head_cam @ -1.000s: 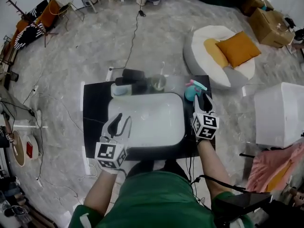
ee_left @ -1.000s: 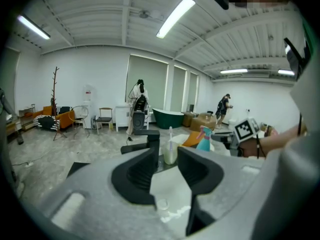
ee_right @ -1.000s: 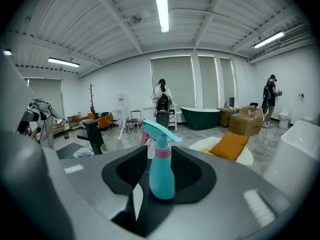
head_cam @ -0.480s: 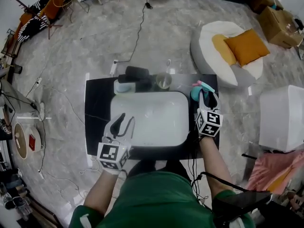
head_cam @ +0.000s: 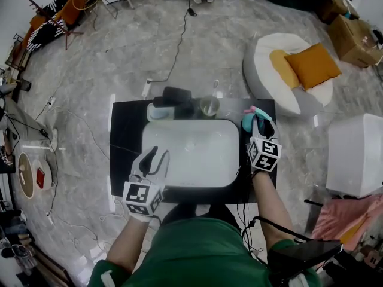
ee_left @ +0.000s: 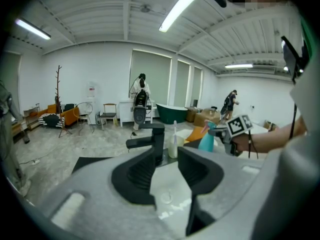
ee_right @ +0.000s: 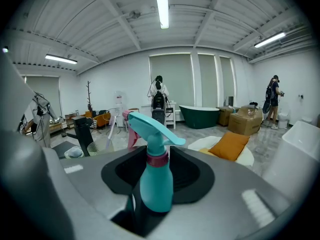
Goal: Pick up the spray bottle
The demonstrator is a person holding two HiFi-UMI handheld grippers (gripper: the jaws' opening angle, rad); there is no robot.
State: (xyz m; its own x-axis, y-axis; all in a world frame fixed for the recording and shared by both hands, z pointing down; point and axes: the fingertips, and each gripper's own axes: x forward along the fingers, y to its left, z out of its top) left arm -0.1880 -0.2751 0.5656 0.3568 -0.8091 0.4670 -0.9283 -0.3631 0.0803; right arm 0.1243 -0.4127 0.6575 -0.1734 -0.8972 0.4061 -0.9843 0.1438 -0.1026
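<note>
The teal spray bottle (head_cam: pixel 247 119) with a pink trigger stands upright at the black counter's back right corner. In the right gripper view the spray bottle (ee_right: pixel 156 184) rises between my right gripper's (ee_right: pixel 152 171) two dark jaws, which are spread about as wide as the bottle. From above, my right gripper (head_cam: pixel 258 124) reaches to the bottle from the near side. My left gripper (head_cam: pixel 154 156) hovers open over the white sink's (head_cam: pixel 190 176) front left, with nothing between its fingers. In the left gripper view the bottle (ee_left: pixel 206 140) shows far right, beyond the left gripper (ee_left: pixel 167 159).
A black faucet (head_cam: pixel 172 94), a cup with a toothbrush (head_cam: pixel 210 106) and a small dish (head_cam: pixel 157 112) line the back of the black counter (head_cam: pixel 124 137). A white beanbag with an orange cushion (head_cam: pixel 281 70) and a white box (head_cam: pixel 353 148) stand to the right.
My right gripper has crept a little forward so its jaws flank the spray bottle. The left gripper has hardly moved. The head view has shifted slightly.
</note>
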